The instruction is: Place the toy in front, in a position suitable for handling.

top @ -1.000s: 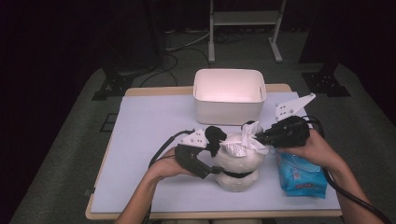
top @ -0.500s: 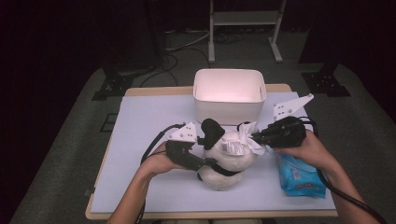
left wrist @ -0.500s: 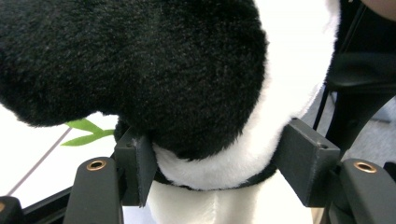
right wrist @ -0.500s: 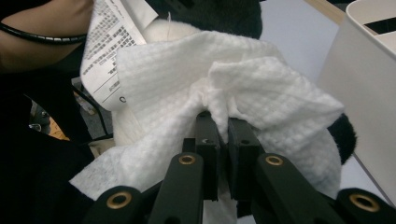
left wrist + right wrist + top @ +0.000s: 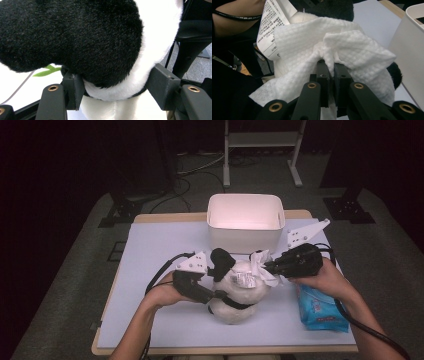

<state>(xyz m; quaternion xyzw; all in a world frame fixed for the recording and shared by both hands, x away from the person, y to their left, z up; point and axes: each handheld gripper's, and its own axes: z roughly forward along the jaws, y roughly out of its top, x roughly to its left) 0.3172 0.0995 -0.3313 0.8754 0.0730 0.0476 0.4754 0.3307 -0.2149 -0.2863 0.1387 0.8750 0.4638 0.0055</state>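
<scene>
Left gripper (image 5: 216, 295) clamping black-and-white plush panda (image 5: 235, 292), right gripper (image 5: 267, 266) pinching crumpled white wipe (image 5: 261, 267)

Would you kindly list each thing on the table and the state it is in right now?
Panda plush toy: upright on the table, clamped at the neck.
Left gripper: fingers have just been closing, now pressing on the plush toy.
Right gripper: shut on the white wipe.
White wipe: crumpled, pressed against the toy.
White bin: open-topped.
Blue wipe pack: lying flat.
</scene>
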